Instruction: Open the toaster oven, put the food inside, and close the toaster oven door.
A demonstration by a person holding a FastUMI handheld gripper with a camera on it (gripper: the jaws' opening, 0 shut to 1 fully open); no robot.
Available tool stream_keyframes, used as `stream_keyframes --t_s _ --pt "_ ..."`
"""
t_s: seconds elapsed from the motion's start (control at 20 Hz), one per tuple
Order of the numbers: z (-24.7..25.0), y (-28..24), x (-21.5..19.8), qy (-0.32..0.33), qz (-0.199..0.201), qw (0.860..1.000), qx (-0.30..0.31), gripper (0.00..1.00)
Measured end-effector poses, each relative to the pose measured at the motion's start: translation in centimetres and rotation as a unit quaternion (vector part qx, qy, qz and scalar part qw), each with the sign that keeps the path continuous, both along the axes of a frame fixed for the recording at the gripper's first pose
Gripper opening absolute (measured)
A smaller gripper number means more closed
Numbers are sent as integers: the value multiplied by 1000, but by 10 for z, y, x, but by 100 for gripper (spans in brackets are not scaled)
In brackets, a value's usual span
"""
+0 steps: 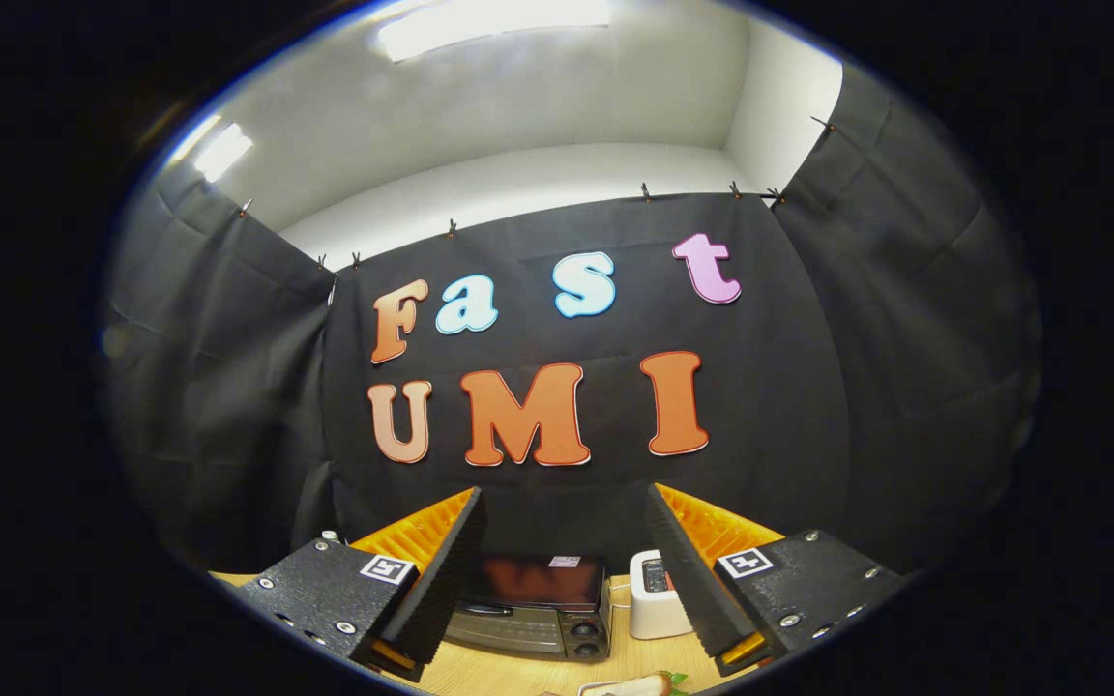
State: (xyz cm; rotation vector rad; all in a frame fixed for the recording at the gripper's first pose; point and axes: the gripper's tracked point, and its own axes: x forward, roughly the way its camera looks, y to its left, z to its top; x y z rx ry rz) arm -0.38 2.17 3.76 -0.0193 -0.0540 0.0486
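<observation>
1. Hand-held gripper (565, 570) hangs above the bench with its two fingers spread wide apart and nothing between them; it touches none of the things below.

2. Beyond the fingers and framed in the gap between them stands the dark, box-shaped metal toaster oven (530, 604), set toward the back edge of the light wooden bench (630, 657), close against the booth's black cloth wall.

3. Its door looks closed, with the glass front upright and the two round knobs (586, 638) at its right side facing the gripper. By that reading, the first step, opening the door, is not yet done.

4. The food, a pale bread-like piece with a bit of green leaf on a white plate (634, 686), lies at the bench's near edge, well apart from the oven. It is not yet inside; what it is exactly cannot be told, since little of it is visible.

5. All three steps therefore appear to remain: open, load, close.

6. Just beside the oven on its right stands a small white plastic appliance (657, 594) with a slot on top, likely a pop-up toaster.

7. It sits near the oven's knob side and could crowd a reach to the door from that flank; the bench between the food and the oven front otherwise looks bare.
</observation>
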Motion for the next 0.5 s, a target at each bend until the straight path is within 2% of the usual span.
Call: stream_keyframes --t_s 0.5 --pt "-17 23 13 24 19 1000 -1 98"
